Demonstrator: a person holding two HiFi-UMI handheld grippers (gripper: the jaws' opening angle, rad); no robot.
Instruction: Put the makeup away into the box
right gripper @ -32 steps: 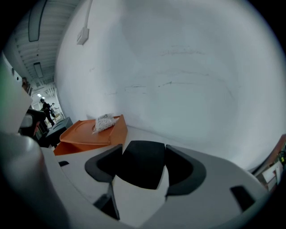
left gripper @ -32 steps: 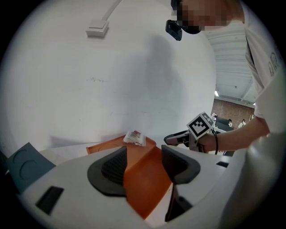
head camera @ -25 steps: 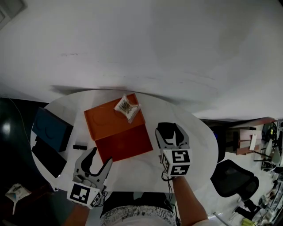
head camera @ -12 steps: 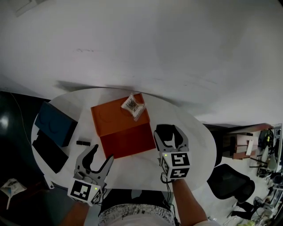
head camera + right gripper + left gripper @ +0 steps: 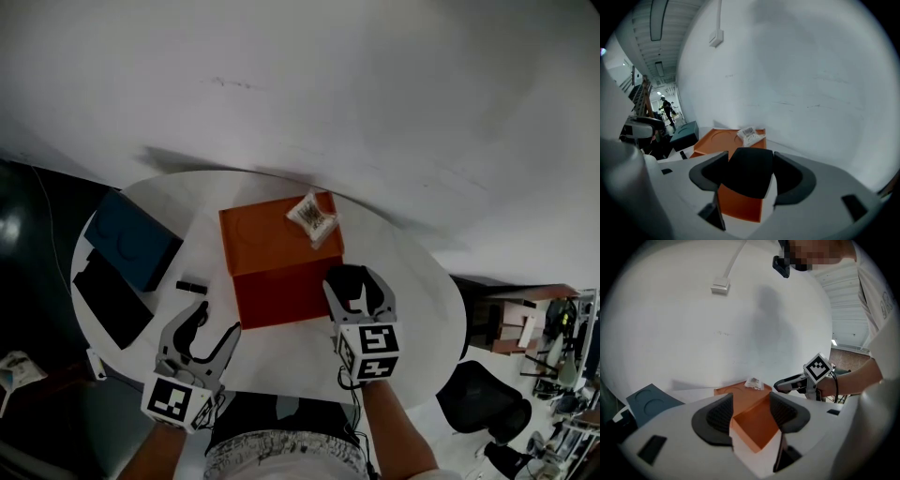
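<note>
Head view looks steeply down on the tabletop (image 5: pixel 422 305). Both gripper views look low and close toward the wall, sharing the orange box (image 5: pixel 272 248).

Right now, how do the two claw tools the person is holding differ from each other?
The left gripper has its jaws apart with nothing between them; the right gripper is clamped on a flat black case. The left one hovers by the orange box's near left corner, the right one at its near right corner. Both carry a marker cube and point toward the box.
</note>
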